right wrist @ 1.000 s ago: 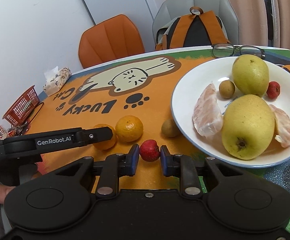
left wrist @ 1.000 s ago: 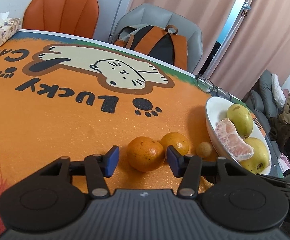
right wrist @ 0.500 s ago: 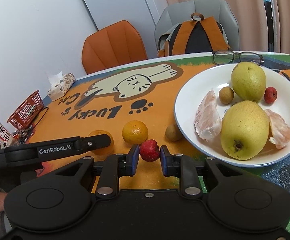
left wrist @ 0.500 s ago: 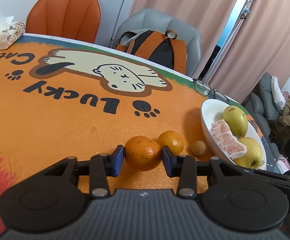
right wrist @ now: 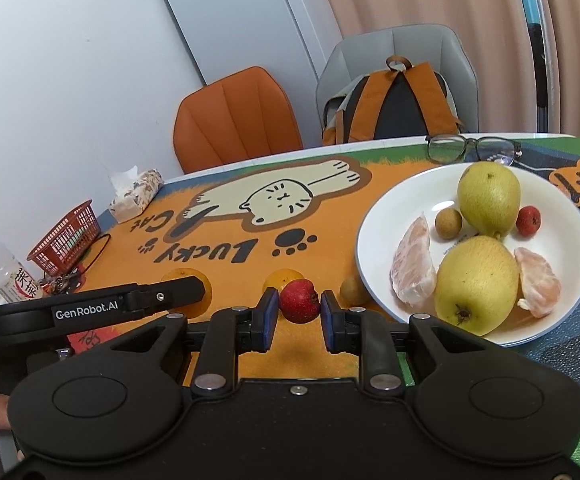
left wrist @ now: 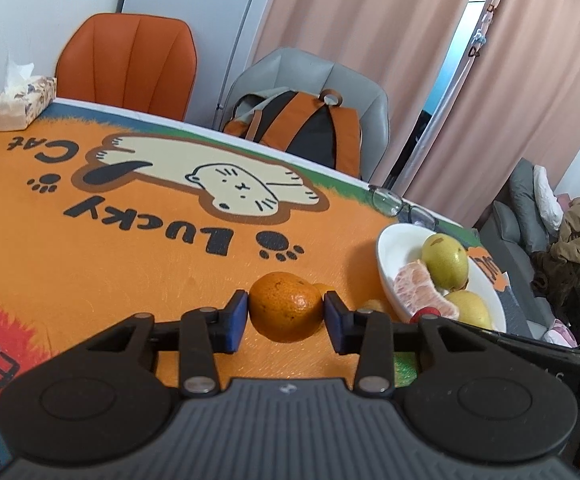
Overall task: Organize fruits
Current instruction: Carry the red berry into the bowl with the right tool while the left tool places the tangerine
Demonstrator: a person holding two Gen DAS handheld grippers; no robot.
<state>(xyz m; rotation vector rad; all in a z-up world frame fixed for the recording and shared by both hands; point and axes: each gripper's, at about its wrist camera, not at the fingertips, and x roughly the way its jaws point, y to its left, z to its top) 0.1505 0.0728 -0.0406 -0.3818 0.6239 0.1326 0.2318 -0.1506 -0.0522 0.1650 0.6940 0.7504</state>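
Note:
My left gripper (left wrist: 286,314) is shut on an orange (left wrist: 285,306), held a little above the orange cat mat. My right gripper (right wrist: 299,310) is shut on a small red fruit (right wrist: 299,301), held above the mat just left of the white plate (right wrist: 381,204). The plate holds two yellow pears (right wrist: 477,284), two peeled citrus segments (right wrist: 411,272), a small brown fruit (right wrist: 448,223) and a small red fruit (right wrist: 528,220). A second orange (right wrist: 281,278) and a brown fruit (right wrist: 351,290) lie on the mat beside the plate. The left gripper's arm (right wrist: 130,302) hides most of the held orange in the right wrist view.
Glasses (right wrist: 471,148) lie behind the plate. A tissue box (right wrist: 136,196), a red basket (right wrist: 64,240) and a bottle (right wrist: 4,272) stand along the table's left edge. An orange chair (right wrist: 236,120) and a grey chair with a backpack (right wrist: 395,102) stand behind the table.
My left gripper closed on the orange and lifted it off the mat. My right gripper rose slightly with the red fruit in it.

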